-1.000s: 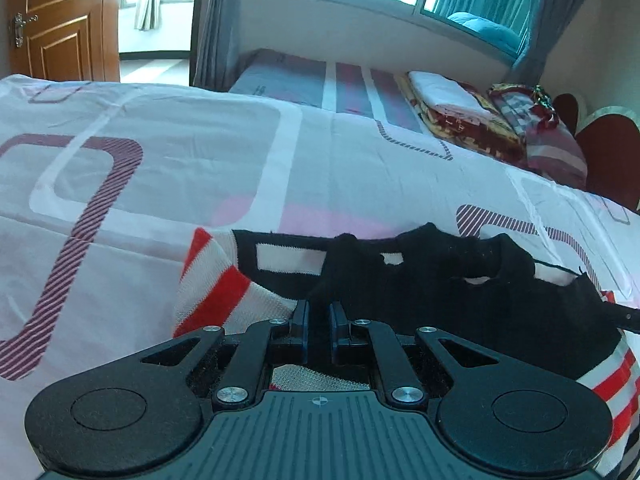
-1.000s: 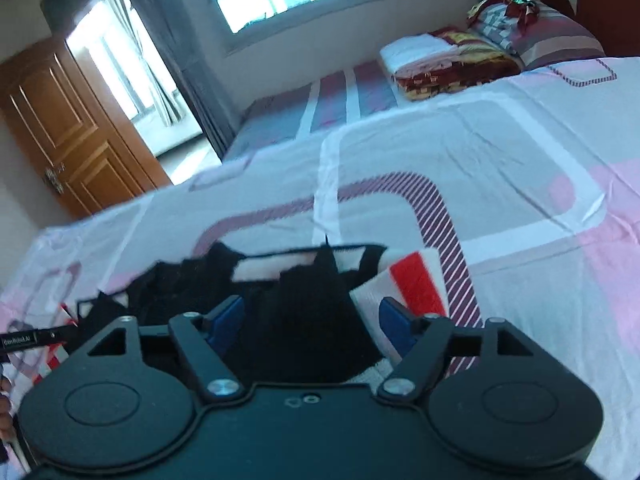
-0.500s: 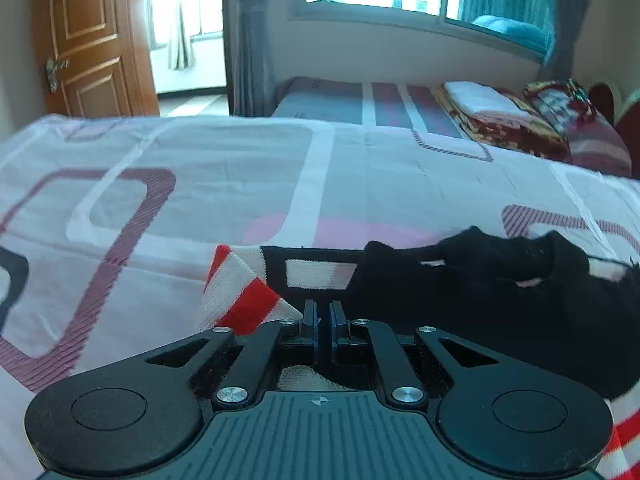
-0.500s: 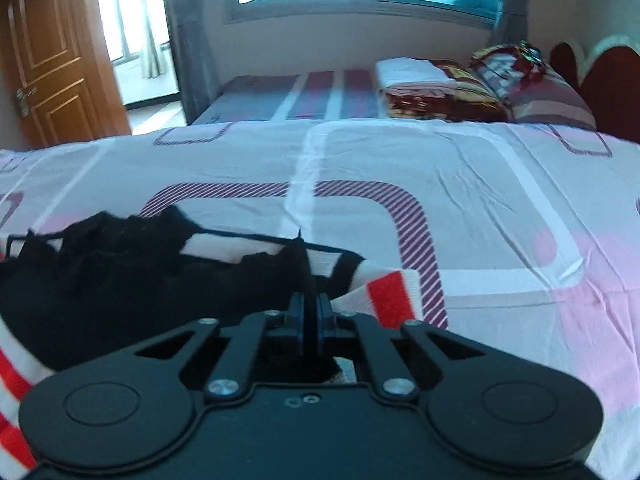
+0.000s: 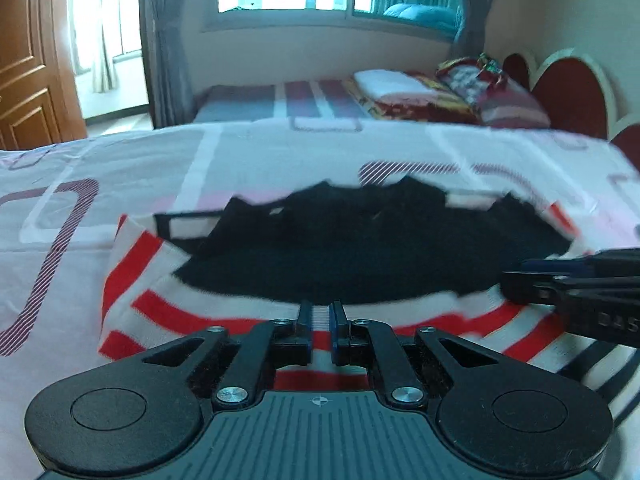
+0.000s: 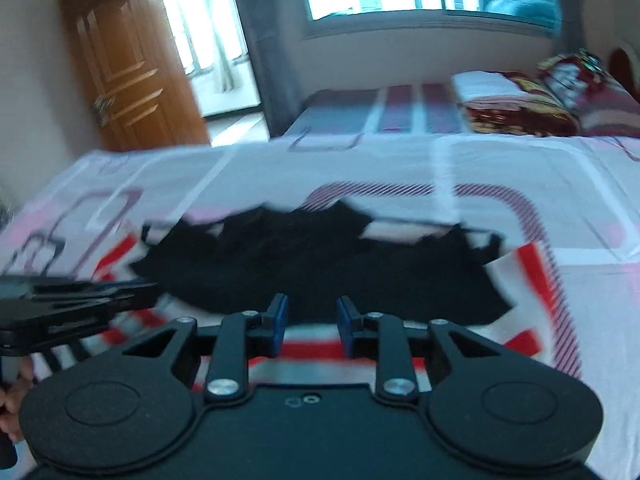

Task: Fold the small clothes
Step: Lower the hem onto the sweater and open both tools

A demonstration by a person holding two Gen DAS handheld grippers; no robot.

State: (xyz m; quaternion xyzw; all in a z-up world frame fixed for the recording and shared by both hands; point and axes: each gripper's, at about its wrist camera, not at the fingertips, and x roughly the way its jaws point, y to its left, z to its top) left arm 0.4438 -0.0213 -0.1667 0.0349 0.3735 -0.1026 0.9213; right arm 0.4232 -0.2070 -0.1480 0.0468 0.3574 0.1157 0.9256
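A small garment (image 5: 360, 248), black in the middle with red and white stripes round it, lies on the patterned bedsheet (image 5: 120, 168); it also shows in the right wrist view (image 6: 320, 264). My left gripper (image 5: 320, 312) hovers over its near striped edge with a narrow gap between the jaws, nothing between them. My right gripper (image 6: 311, 312) is over the same near edge, open and empty. Each gripper shows in the other's view, the right one at the right edge (image 5: 572, 284) and the left one at the left edge (image 6: 80, 300).
A second bed (image 5: 280, 100) with folded blankets (image 5: 408, 96) and a pillow (image 5: 492, 92) lies beyond. A red headboard (image 5: 572, 92) is at the right, a wooden door (image 6: 132, 76) at the left, a window behind.
Both grippers were shut on the black fabric half a second ago; they have let go, opened and drawn back. The black part now lies spread over the stripes.
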